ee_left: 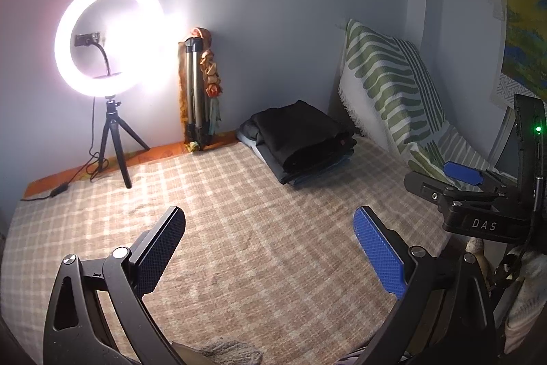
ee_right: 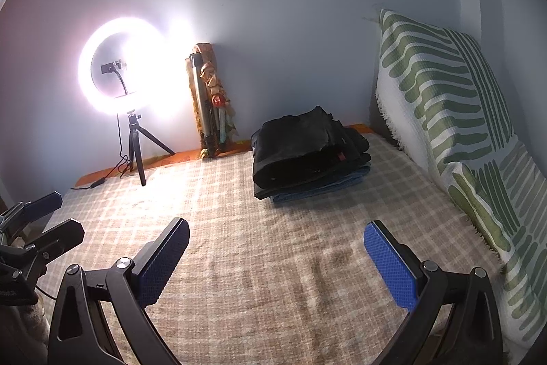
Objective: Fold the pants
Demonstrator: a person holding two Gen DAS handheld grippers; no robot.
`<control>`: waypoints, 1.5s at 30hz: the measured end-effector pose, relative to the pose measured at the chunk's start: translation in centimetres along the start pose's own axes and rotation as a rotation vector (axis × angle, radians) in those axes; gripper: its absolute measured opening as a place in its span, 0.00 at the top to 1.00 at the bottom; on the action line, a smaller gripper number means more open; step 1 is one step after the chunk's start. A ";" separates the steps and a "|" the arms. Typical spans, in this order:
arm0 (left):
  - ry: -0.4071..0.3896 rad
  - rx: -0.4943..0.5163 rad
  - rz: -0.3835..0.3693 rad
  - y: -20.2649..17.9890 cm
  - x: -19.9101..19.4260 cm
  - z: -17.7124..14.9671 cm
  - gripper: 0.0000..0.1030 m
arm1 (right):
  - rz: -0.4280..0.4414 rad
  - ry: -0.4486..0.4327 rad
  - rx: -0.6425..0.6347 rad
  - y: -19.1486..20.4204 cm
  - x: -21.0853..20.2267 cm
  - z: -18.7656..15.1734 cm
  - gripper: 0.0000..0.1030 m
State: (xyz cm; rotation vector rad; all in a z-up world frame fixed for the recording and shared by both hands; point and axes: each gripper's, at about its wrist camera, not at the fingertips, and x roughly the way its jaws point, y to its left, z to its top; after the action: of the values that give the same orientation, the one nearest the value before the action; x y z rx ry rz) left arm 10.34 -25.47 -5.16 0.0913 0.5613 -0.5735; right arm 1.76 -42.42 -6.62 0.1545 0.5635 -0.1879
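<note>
A stack of folded pants, black on top with blue-grey ones beneath, lies at the far side of the plaid bed cover; it also shows in the right wrist view. My left gripper is open and empty, held over the cover well short of the stack. My right gripper is open and empty too, likewise over bare cover. The right gripper's body shows at the right edge of the left wrist view. The left gripper's fingers show at the left edge of the right wrist view.
A lit ring light on a small tripod stands at the far left with its cable trailing on the cover. A folded tripod with cloth leans in the wall corner. A green-striped cushion leans along the right side.
</note>
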 end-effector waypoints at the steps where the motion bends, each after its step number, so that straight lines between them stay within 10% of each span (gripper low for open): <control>1: -0.001 0.000 0.001 0.0 0.0 0.0 0.04 | 0.001 0.001 0.001 0.1 0.0 0.0 0.00; 45: -0.010 0.005 -0.016 -0.5 -0.5 0.3 0.04 | 0.012 0.007 0.008 0.2 0.4 -0.1 0.00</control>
State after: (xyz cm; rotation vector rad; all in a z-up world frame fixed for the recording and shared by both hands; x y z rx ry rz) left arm 9.88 -25.73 -4.58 0.0884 0.5512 -0.5905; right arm 2.09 -42.26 -6.91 0.1669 0.5688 -0.1779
